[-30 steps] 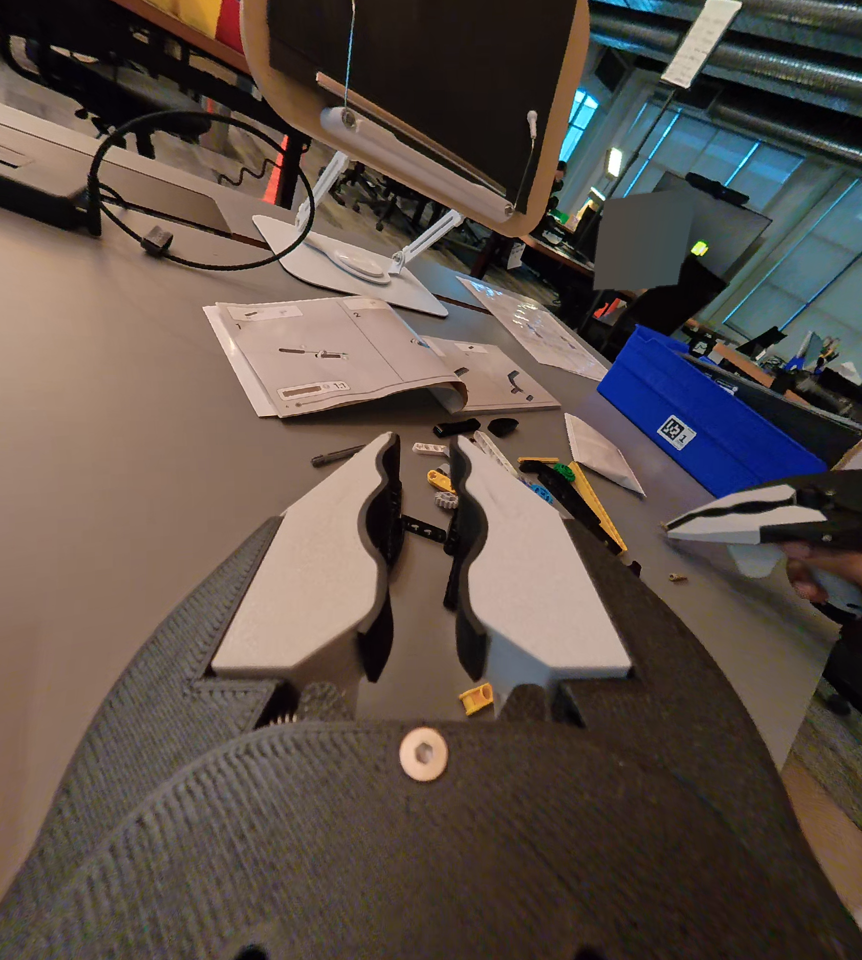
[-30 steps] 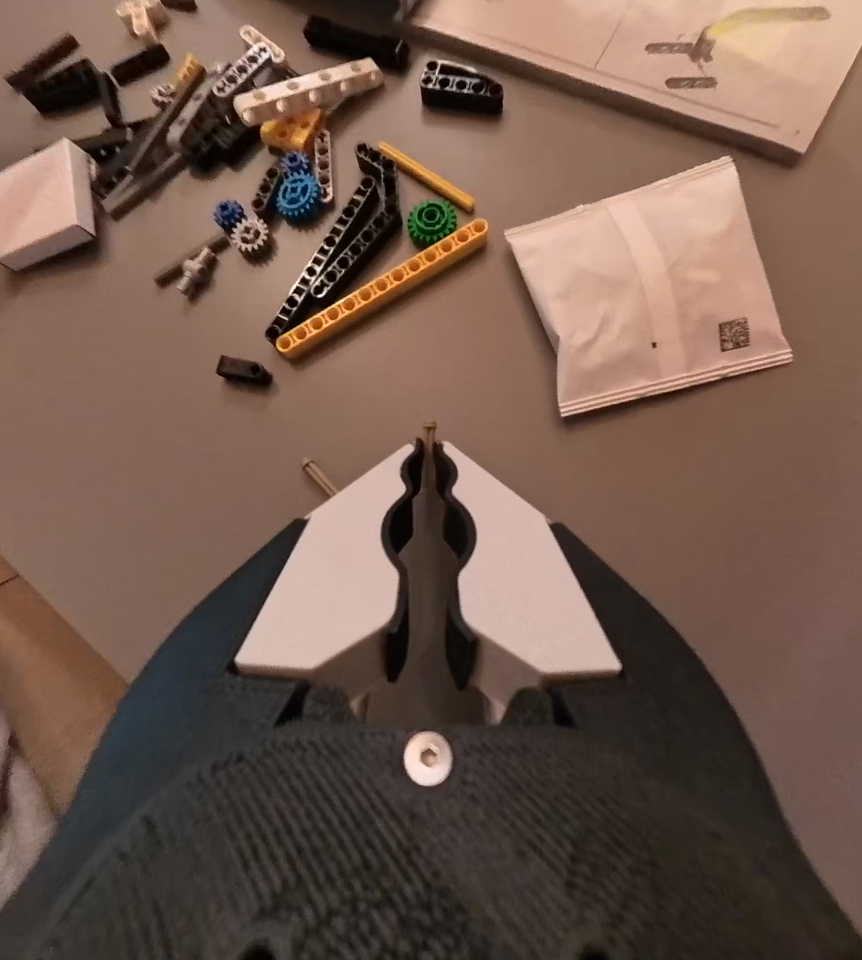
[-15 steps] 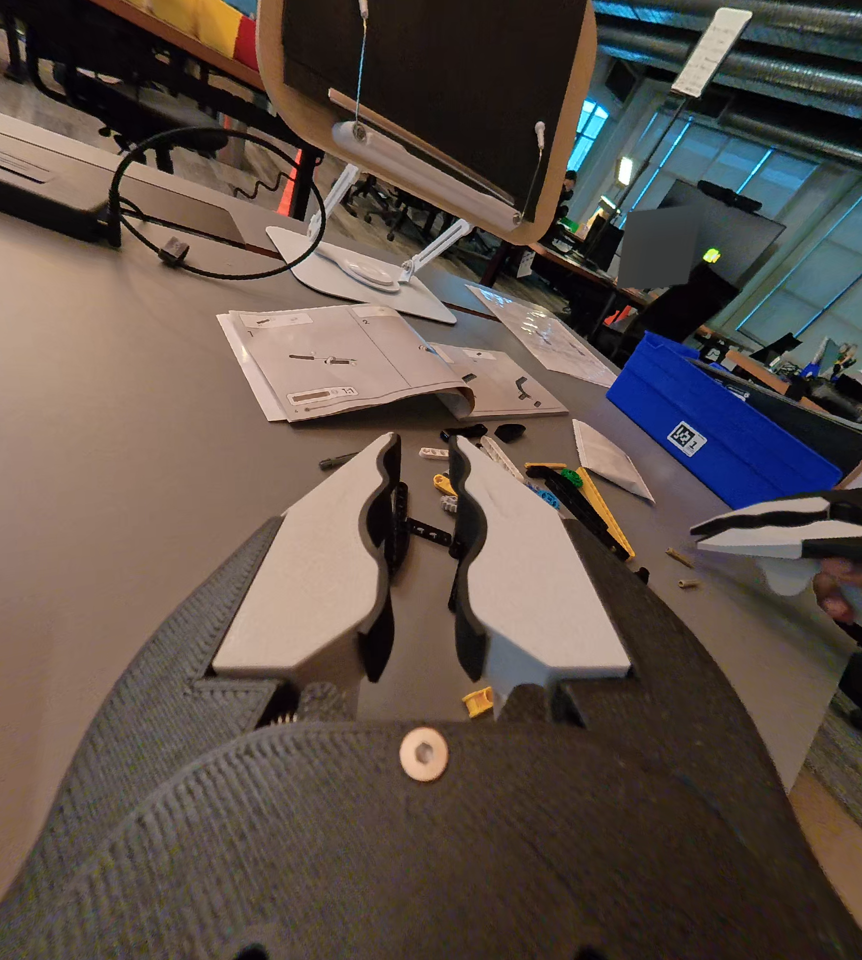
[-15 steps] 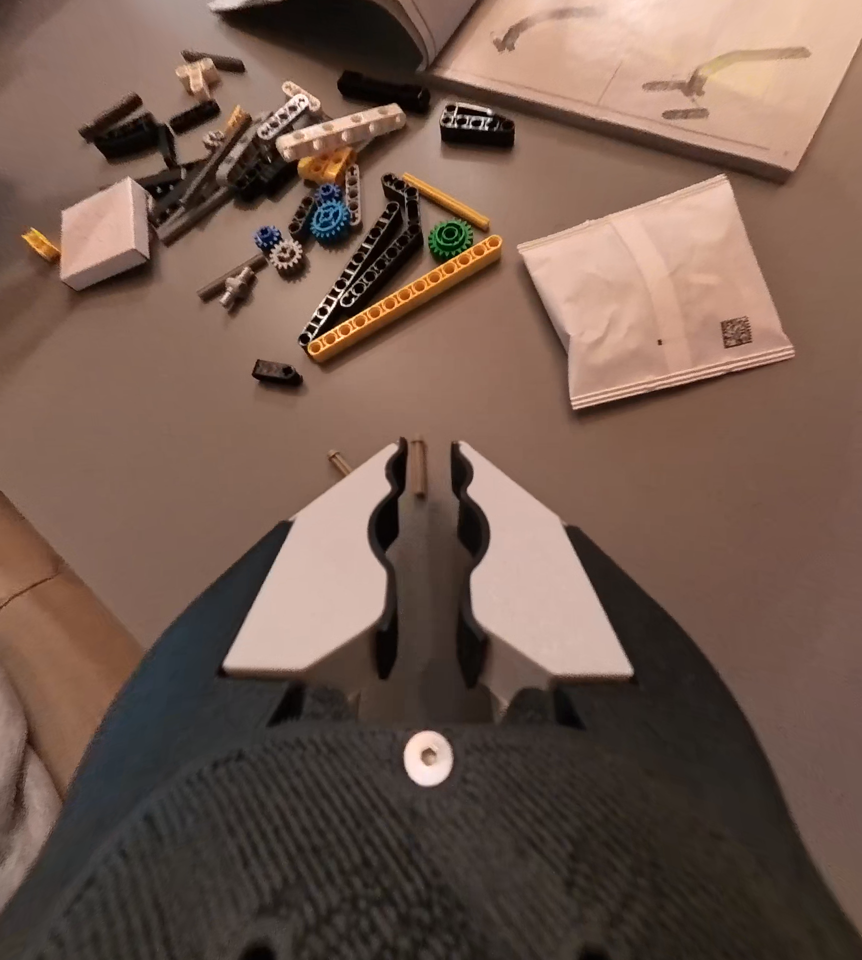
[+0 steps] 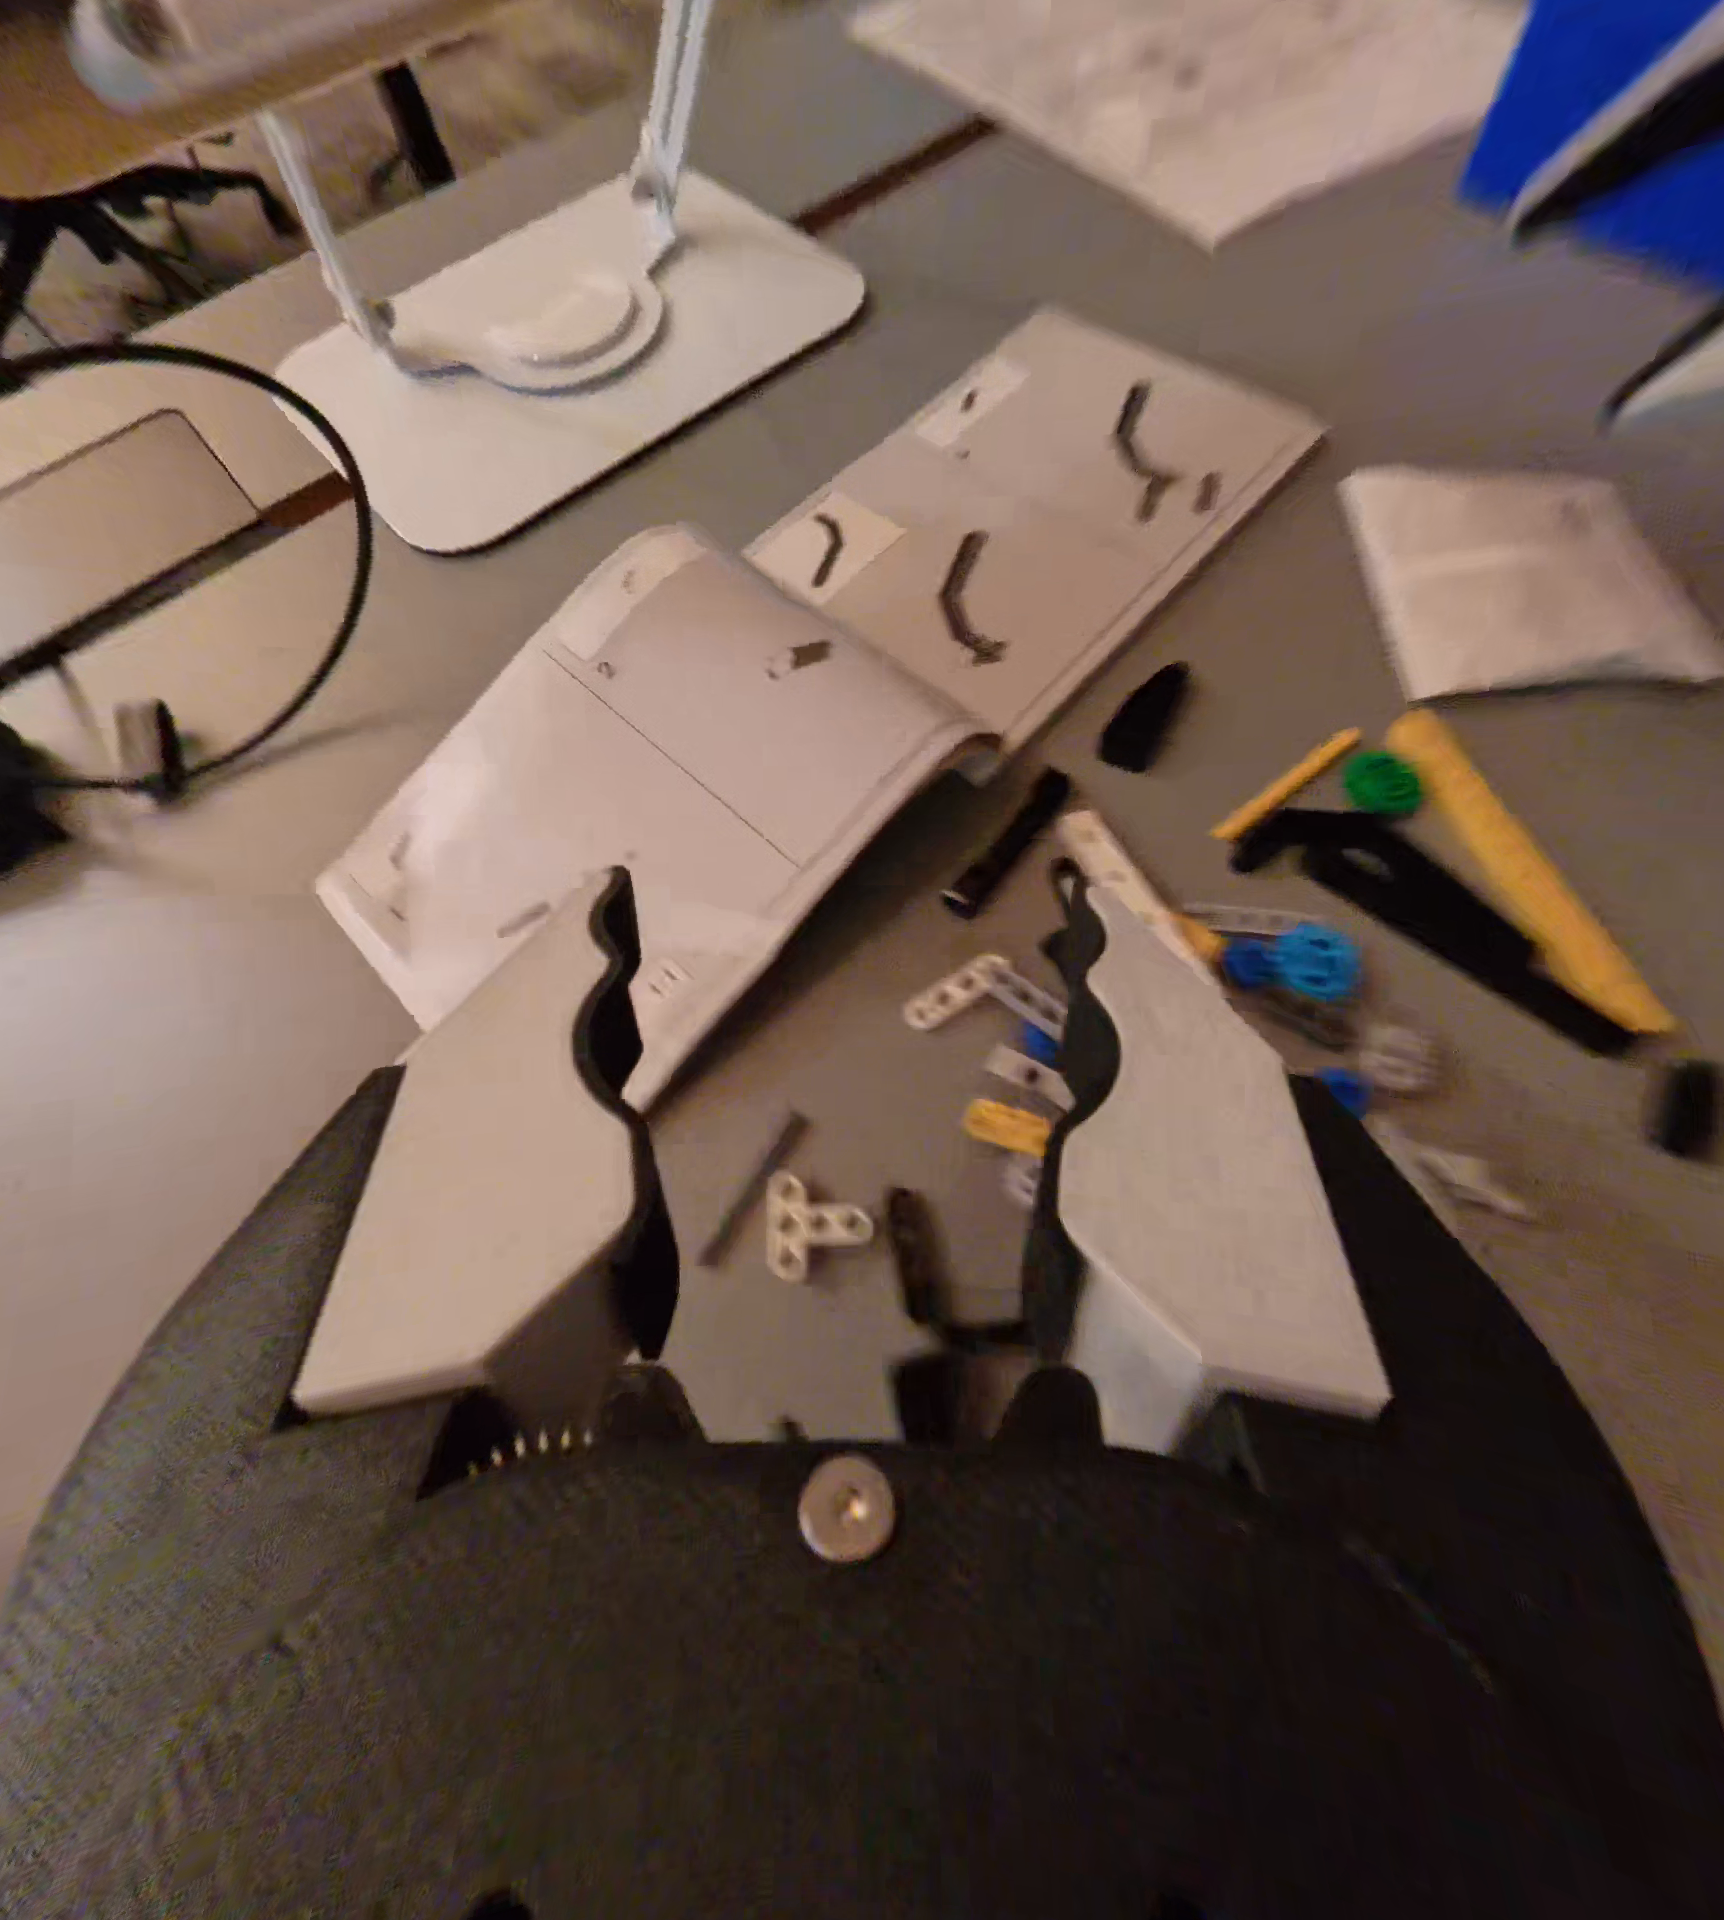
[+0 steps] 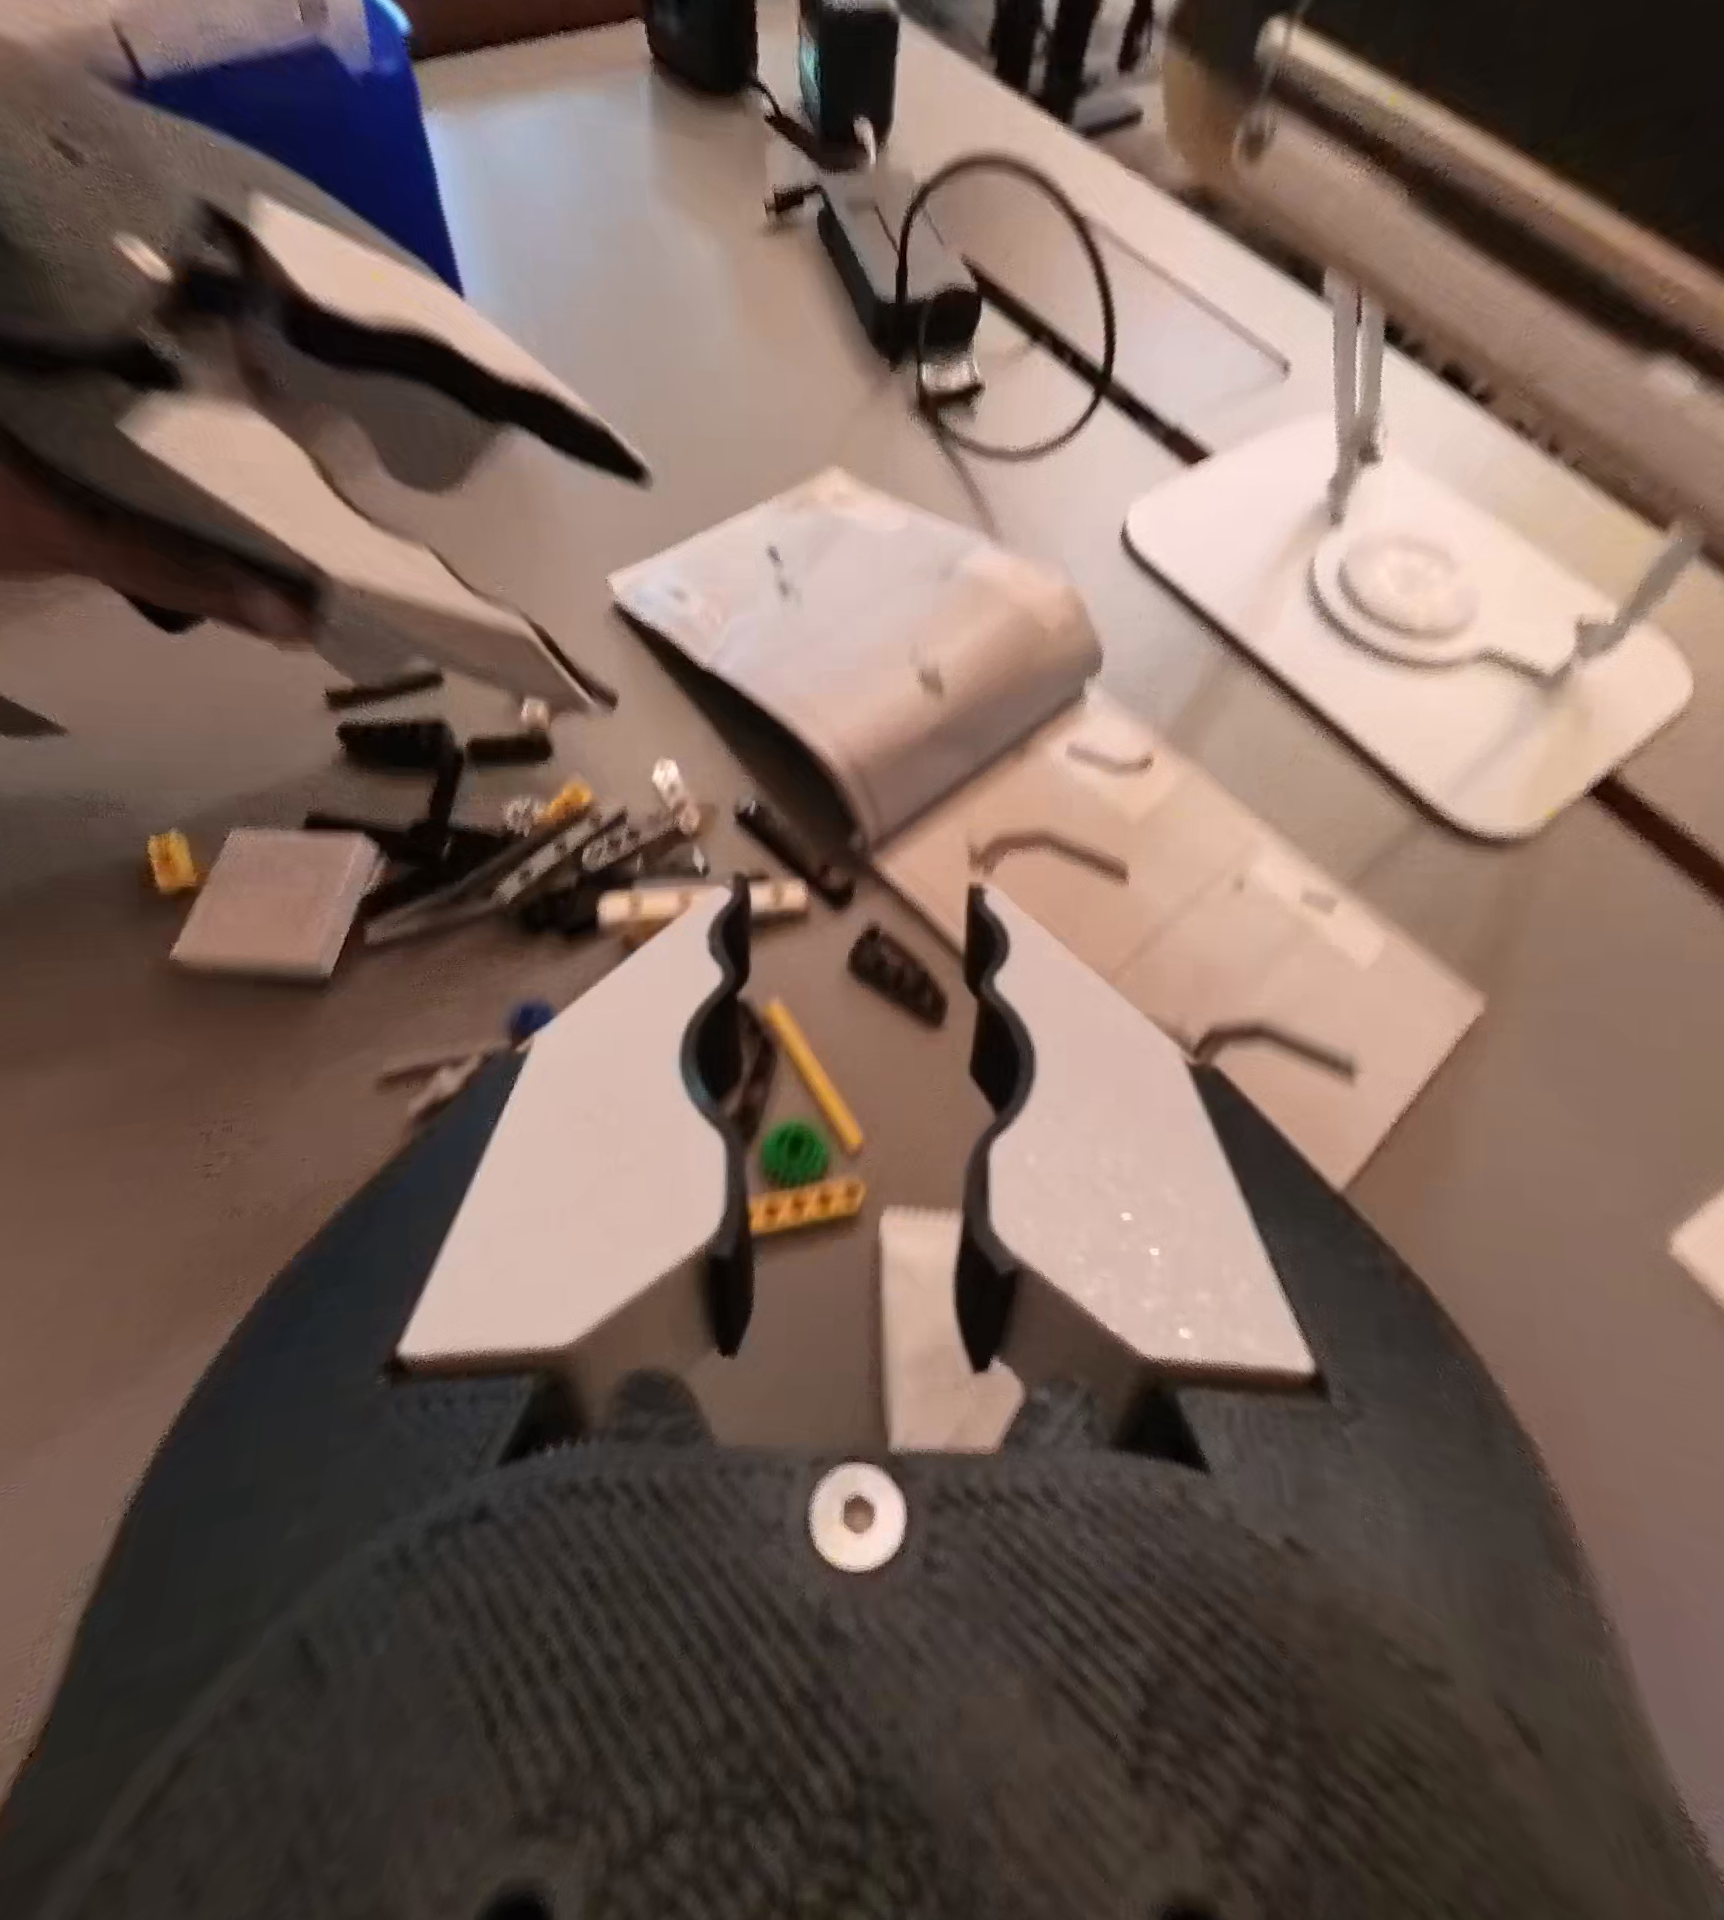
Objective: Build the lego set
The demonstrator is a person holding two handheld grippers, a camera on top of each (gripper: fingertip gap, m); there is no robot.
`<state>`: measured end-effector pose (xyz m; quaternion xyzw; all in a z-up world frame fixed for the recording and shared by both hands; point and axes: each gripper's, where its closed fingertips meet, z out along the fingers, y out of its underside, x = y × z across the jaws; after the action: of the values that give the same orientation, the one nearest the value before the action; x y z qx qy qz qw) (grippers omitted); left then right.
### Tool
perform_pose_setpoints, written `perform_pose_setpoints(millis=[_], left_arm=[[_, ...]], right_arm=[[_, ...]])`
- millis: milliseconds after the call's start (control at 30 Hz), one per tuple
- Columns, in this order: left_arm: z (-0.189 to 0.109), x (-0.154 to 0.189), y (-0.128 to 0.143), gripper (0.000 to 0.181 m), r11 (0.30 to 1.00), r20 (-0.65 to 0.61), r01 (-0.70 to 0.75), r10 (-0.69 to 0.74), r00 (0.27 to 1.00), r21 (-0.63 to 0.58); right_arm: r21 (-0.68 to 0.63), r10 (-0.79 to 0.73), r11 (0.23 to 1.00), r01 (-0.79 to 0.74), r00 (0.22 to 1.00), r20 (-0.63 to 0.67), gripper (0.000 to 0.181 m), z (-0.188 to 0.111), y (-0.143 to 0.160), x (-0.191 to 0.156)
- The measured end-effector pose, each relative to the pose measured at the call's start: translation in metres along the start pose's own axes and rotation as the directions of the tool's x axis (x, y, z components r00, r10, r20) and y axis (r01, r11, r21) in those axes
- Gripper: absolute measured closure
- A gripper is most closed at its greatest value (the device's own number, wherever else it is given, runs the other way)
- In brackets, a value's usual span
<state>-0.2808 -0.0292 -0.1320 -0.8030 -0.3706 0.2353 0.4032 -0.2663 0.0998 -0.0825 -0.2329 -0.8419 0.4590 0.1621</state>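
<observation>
Only the right wrist view shows both tools: the left gripper (image 6: 619, 582) hangs above the Lego pieces (image 6: 525, 862) scattered on the grey table (image 6: 110, 1091), beside the open instruction booklet (image 6: 868, 665). Only the left wrist view shows the white T-shaped piece (image 5: 811, 1226) between its own fingers. Both the left gripper (image 5: 842, 904) and the right gripper (image 6: 853, 914) are spread wide, holding and touching nothing.

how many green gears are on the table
1. A single round green plastic gear lies between the thin yellow axle and the long yellow beam, near the folded white paper bag. Others could be hidden under the parts pile or the tongs.
</observation>
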Motion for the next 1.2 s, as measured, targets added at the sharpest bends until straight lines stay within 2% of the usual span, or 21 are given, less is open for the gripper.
perform_pose_setpoints(millis=[33,100,200,267,367,400,567,633,700,767,833,967,1033,1100,1133,1167,1200], left_arm=[[0.015,-0.007,0.002,0.102,0.997,0.022,-0.054,0.055,0.998,-0.049],[0.043,-0.019,0.01,0.101,0.98,0.042,-0.136,0.144,0.989,-0.145],[0.07,-0.021,0.016,0.102,0.954,0.001,-0.213,0.218,0.976,-0.211],[0.08,-0.022,0.017,0.113,0.942,-0.019,-0.251,0.253,0.967,-0.224],[0.085,-0.028,0.008,0.164,0.948,-0.004,-0.261,0.265,0.964,-0.183],[0.085,-0.027,0.004,0.173,0.951,-0.026,-0.266,0.265,0.964,-0.156],[0.079,-0.036,-0.025,0.181,0.967,-0.015,-0.253,0.253,0.967,-0.008],[0.068,-0.036,-0.045,0.181,0.951,0.007,-0.293,0.294,0.956,0.1],[0.049,-0.032,-0.068,0.181,0.903,0.051,-0.355,0.354,0.934,0.24],[0.021,-0.028,-0.091,0.181,0.839,0.109,-0.399,0.388,0.915,0.37],[-0.006,-0.026,-0.111,0.181,0.787,0.151,-0.397,0.372,0.916,0.472],[-0.055,-0.021,-0.149,0.181,0.71,0.137,-0.301,0.28,0.95,0.636],[-0.074,-0.016,-0.163,0.181,0.677,0.104,-0.243,0.24,0.965,0.695],[-0.087,-0.01,-0.173,0.181,0.654,0.086,-0.211,0.218,0.972,0.726],[-0.09,-0.006,-0.176,0.181,0.644,0.089,-0.212,0.218,0.972,0.735],[-0.092,-0.005,-0.177,0.181,0.641,0.103,-0.221,0.216,0.971,0.735],[-0.094,-0.005,-0.177,0.181,0.635,0.124,-0.232,0.21,0.97,0.736]], right_arm=[[0.012,-0.01,1.0,0.009,1.0,0.01,0.142,0.009,-0.012,0.005],[0.027,-0.009,1.0,0.008,0.999,0.048,0.143,0.027,-0.03,0.012],[0.018,0.003,1.0,-0.005,0.993,0.115,0.142,0.052,-0.044,0.018],[-0.008,-0.016,1.0,0.018,0.992,0.128,0.141,0.069,-0.043,0.025],[-0.062,-0.042,0.997,0.05,0.993,0.114,0.142,0.09,-0.037,0.045],[-0.07,-0.038,0.996,0.046,0.992,0.117,0.141,0.095,-0.037,0.051],[-0.067,0.013,0.998,-0.001,0.983,0.182,0.136,0.114,-0.041,0.078],[-0.042,-0.009,0.999,0.022,0.962,0.273,0.126,0.118,-0.045,0.079],[0.121,-0.114,0.99,0.068,0.899,0.423,0.11,0.105,-0.064,0.061],[0.28,-0.133,0.96,0.004,0.886,0.443,0.114,0.087,-0.088,0.06],[0.343,-0.111,0.937,-0.073,0.866,0.488,0.111,0.071,-0.104,0.058],[0.304,-0.014,0.936,-0.177,0.844,0.536,0.105,0.07,-0.107,0.061],[0.232,0.071,0.934,-0.271,0.778,0.624,0.096,0.073,-0.103,0.051],[0.174,0.121,0.919,-0.355,0.672,0.731,0.093,0.071,-0.102,0.034],[0.154,0.128,0.909,-0.387,0.612,0.78,0.097,0.068,-0.102,0.025],[0.144,0.116,0.9,-0.411,0.546,0.83,0.11,0.061,-0.104,0.016],[0.145,0.094,0.891,-0.43,0.486,0.869,0.131,0.054,-0.107,0.009]])
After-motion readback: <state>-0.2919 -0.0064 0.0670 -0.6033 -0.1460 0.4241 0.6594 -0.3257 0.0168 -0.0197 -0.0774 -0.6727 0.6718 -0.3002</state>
